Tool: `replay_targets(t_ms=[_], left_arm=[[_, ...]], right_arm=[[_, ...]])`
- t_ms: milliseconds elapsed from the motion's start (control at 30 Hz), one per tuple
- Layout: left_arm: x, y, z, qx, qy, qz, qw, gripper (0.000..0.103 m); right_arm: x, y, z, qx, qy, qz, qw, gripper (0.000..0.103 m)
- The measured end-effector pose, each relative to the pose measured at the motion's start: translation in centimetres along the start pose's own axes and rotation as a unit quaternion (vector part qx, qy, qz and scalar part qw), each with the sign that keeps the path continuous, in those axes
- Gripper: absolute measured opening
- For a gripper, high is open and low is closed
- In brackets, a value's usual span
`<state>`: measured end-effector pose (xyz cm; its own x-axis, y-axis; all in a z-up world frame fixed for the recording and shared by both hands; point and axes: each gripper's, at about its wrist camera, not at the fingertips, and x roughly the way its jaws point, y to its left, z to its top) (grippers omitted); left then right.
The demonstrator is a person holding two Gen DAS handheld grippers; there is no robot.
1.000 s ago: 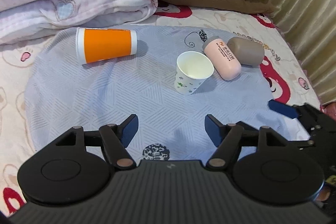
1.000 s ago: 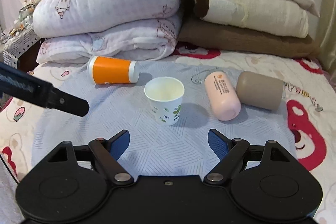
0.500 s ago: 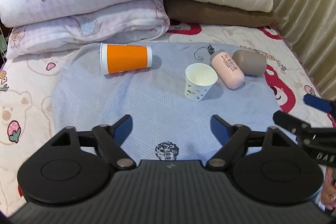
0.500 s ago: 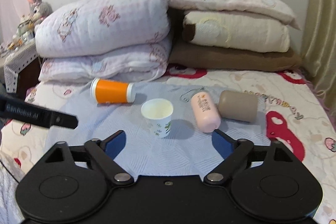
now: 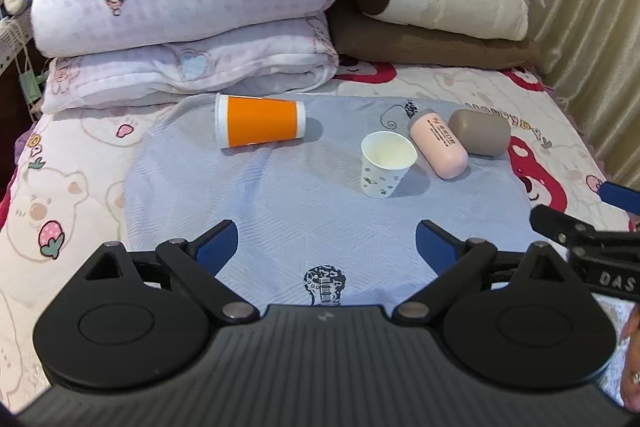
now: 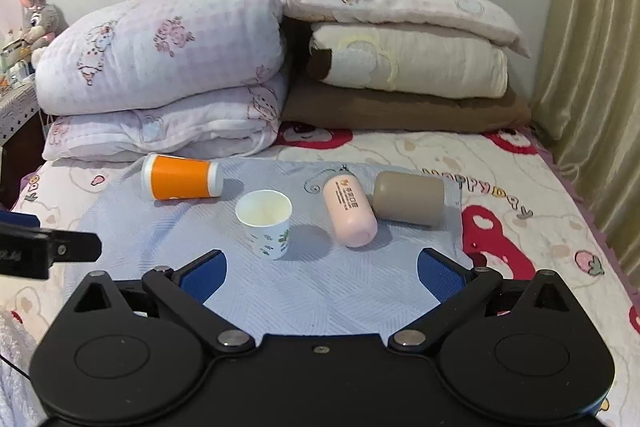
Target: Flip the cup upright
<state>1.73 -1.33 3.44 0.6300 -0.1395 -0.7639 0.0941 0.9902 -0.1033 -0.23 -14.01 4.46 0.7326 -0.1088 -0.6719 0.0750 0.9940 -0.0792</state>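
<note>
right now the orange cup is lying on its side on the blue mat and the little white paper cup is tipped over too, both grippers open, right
Not quite. The white paper cup is standing upright, mouth up, as the right wrist view shows. The rest holds: the orange cup lies on its side on the blue mat, and the left gripper and right gripper are both open.

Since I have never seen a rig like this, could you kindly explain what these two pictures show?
A person holds a two-finger gripper in each hand, each with a camera looking along its fingers. One picture looks past the left gripper, the other past the right gripper. Both are open, holding nothing. On the blue cloth over the bed, a small white paper cup stands upright, while an orange cup, a pink cup and a brown cup lie on their sides.
</note>
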Motion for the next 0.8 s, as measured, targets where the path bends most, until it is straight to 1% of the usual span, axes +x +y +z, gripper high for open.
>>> replay_targets(t_ms=[133,267,367,433,500,533,667,800], left_arm=[[-0.4,0.2,-0.2,-0.005,0.002,0.015,0.9999,0.097],[-1.2,0.0,-0.4,0.004,-0.003,0.033,0.9994,0.097],[-2.0,0.0,-0.6,0.001,-0.006,0.028,0.9996,0.097],[-2.4,0.0,-0.8,-0.002,0.0,0.026,0.9997,0.098],[-2.6,0.1,-0.9,-0.003,0.005,0.013,0.9999,0.098],[-2.8,0.1,-1.1,-0.004,0.005,0.013,0.9999,0.098],[-3.2,-0.1,-1.5,0.001,-0.003,0.044,0.999,0.098],[-3.7,0.1,-1.6,-0.001,-0.008,0.051,0.9986,0.098]], right_arm=[[-1.4,0.7,-0.2,-0.018,-0.014,-0.006,1.0,0.103],[-2.6,0.9,-0.1,-0.019,-0.019,-0.012,1.0,0.103],[-3.2,1.0,0.0,-0.017,-0.018,-0.019,1.0,0.103],[-3.5,1.2,0.0,-0.017,-0.017,-0.022,0.999,0.103],[-4.0,1.4,0.1,-0.016,-0.017,-0.024,0.999,0.103],[-4.1,1.4,0.1,-0.015,-0.017,-0.024,0.999,0.103],[-4.2,1.5,0.0,-0.01,-0.012,-0.027,1.0,0.103],[-3.9,1.3,-0.2,0.002,-0.002,-0.028,1.0,0.103]])
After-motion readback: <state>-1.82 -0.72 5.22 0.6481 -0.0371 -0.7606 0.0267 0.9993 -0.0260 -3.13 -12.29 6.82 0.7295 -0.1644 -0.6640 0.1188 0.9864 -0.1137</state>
